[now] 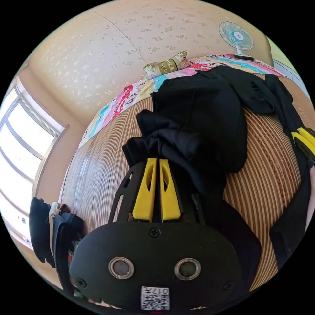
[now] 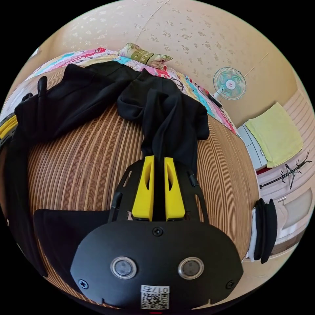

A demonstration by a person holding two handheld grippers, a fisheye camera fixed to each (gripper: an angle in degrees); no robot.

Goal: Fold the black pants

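Bed w/ striped brown woven mat (image 2: 82,164), beige floral wall, 1 teal fan (image 2: 229,83), 1 pillow (image 1: 168,65). Your left tool (image 1: 157,160) & right tool (image 2: 159,159) are each clamped on bunched cloth of the 1 pair of black fabric pants (image 1: 203,111), spread over the mat.

Black pants (image 1: 200,108): plain dark fabric, spread crumpled across a striped bamboo mat (image 1: 98,170) on the bed. One end bunched into thick folds, pinched between the yellow jaws of the left tool (image 1: 157,160). Another part drawn up in a narrow, creased strip into the right tool (image 2: 158,158), jaws closed on it. Middle sags loosely between.
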